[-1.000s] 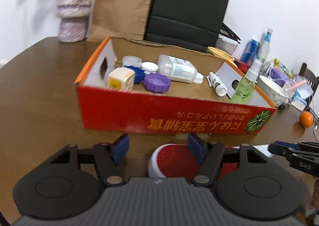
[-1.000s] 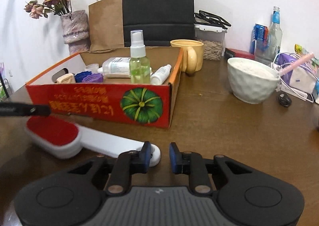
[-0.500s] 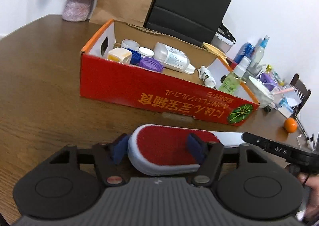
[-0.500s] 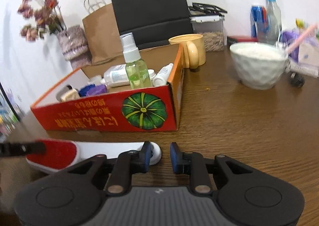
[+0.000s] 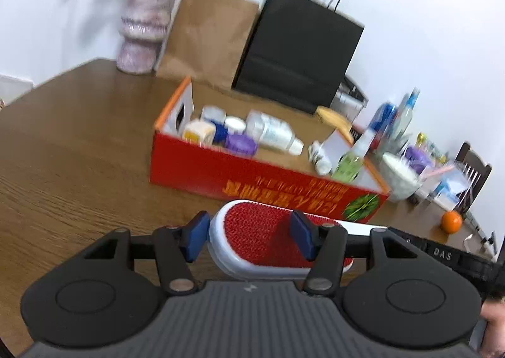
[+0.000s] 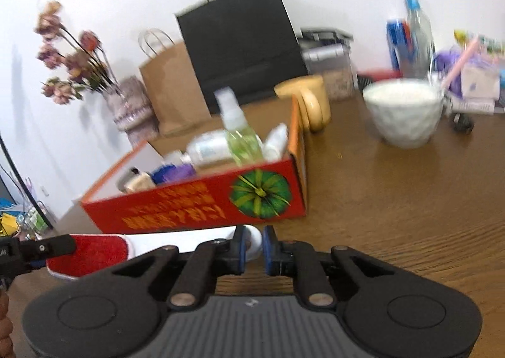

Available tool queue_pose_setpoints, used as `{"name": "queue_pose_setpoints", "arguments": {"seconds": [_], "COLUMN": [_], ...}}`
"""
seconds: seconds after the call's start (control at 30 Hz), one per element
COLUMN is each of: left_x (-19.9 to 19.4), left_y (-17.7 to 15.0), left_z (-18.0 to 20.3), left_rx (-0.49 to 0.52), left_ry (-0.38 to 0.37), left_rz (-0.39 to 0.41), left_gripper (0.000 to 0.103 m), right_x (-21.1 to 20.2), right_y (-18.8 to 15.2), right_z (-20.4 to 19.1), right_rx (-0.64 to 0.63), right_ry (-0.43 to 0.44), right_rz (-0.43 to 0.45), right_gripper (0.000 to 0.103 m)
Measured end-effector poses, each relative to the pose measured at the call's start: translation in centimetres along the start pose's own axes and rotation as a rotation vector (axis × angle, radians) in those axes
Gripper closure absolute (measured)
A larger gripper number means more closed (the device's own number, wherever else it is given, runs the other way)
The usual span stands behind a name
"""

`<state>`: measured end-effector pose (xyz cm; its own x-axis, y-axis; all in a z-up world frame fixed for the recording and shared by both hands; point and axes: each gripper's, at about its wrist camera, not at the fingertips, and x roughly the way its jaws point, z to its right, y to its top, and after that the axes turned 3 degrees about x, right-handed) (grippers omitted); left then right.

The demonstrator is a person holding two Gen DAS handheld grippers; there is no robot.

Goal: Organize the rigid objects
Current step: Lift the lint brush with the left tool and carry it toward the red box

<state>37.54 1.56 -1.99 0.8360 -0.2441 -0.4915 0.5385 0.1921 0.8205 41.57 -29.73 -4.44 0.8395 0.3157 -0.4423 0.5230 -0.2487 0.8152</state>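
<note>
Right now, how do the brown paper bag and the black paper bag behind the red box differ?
The brown paper bag is tan and shorter; the black paper bag is dark and taller. Seen from the left wrist, the brown one is closer to the vase, the black one closer to the bottles. The black bag also overlaps the brown bag's edge. Both stand upright against the wall with looped handles, behind the red box.
</note>
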Motion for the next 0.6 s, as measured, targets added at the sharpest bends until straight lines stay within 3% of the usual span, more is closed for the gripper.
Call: {"name": "queue_pose_setpoints", "arguments": {"seconds": [0.27,0.5,0.6], "left_x": [-8.9,-18.2,-21.1], "left_y": [-0.4,-3.0,-4.4], "left_z": [1.7,3.0,3.0], "left_rx": [0.034,0.094,0.086], "left_ry": [-0.046,-0.114,-0.147], "left_rz": [0.144,0.319,0.339], "left_gripper": [0.046,0.046,0.046], "right_x": [-9.8,-20.0,-23.4], "right_y": [-0.2,-2.6,-4.0], "right_z": [-3.5,-7.0,-7.9], "right_rx": [-0.043,-0.105,-0.105], "right_ry": [0.007,0.008,0.012], "right_rz": [0.158,0.330,0.377], "right_gripper": [0.091,0.091,0.091]}}
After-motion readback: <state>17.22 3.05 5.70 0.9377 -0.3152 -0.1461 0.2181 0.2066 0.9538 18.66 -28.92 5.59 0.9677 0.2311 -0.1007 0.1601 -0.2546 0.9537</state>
